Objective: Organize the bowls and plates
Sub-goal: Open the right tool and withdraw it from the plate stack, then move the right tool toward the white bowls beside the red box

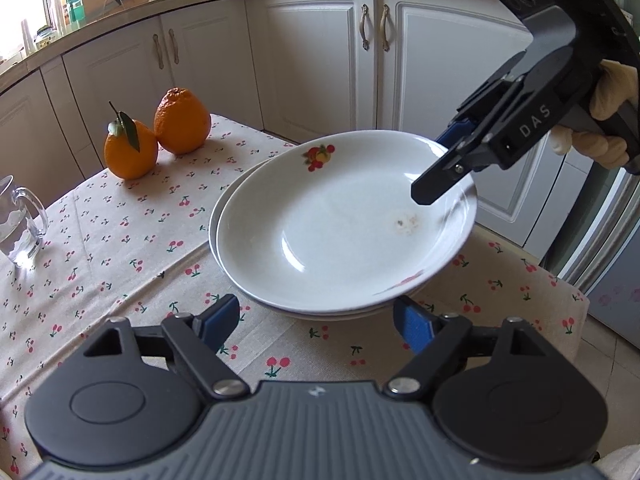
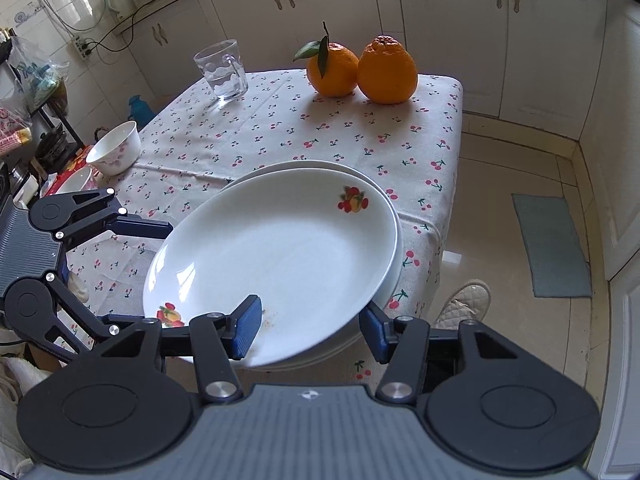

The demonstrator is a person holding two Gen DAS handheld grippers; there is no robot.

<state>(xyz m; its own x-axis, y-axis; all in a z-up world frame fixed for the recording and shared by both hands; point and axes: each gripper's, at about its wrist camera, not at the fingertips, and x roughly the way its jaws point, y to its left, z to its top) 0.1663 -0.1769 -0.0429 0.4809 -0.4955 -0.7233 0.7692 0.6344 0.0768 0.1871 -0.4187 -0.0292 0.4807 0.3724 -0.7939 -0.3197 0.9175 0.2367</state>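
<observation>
On the cherry-print tablecloth [image 2: 320,128], the top plate [image 2: 280,252] sits nested on the stack, so both grippers stand parted: right gripper [image 2: 308,326] straddling its rim unpressed, left gripper [image 1: 316,326] empty just beside.

Cherry-print clothed table [image 2: 280,128]; stacked plates [image 2: 280,248], two oranges [image 2: 360,68], glass mug [image 2: 222,70]

We look from our left claw [image 1: 316,320] low and close across the stacked plates [image 1: 344,224] toward the cabinets [image 1: 320,52]. From our right claw [image 2: 308,330] we look steeply down over the same plates [image 2: 276,256]. Both views share the desk [image 2: 320,136], oranges [image 1: 160,132] and glass mug [image 2: 222,70].
</observation>
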